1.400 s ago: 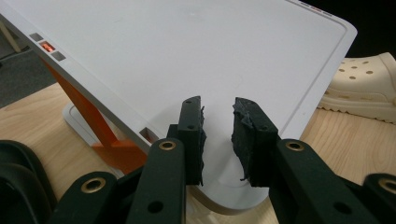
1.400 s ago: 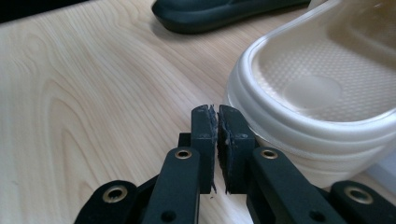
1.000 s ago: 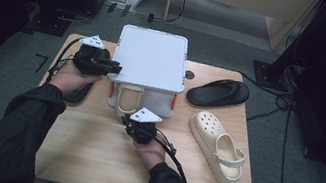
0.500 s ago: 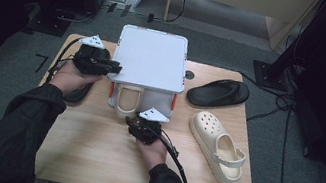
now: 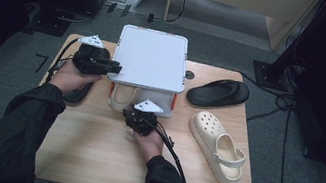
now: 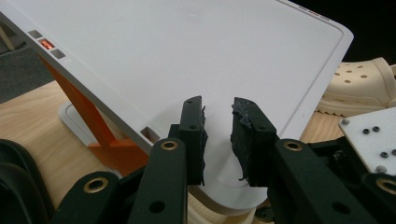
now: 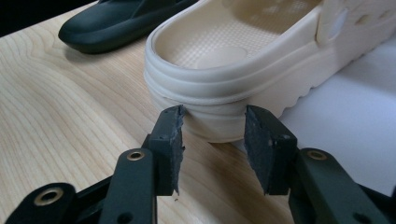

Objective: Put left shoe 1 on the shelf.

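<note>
A white box [image 5: 150, 59] stands at the far middle of the bench [image 5: 90, 145], its lid [image 6: 187, 46] tilted up. At the box's left edge the left claw [image 5: 113, 66] is held; its pads [image 6: 243, 135] are set a little apart at the lid's corner, and whether the lid is clamped cannot be told. Under the lid, at the box's near side, a cream clog [image 5: 123, 96] is seen, its heel jutting out over the bench. The right claw [image 7: 214, 116] is held just in front of the box, apart; it has just been closing slightly, with the clog's heel [image 7: 233, 70] between its tips, not pressed.
</note>
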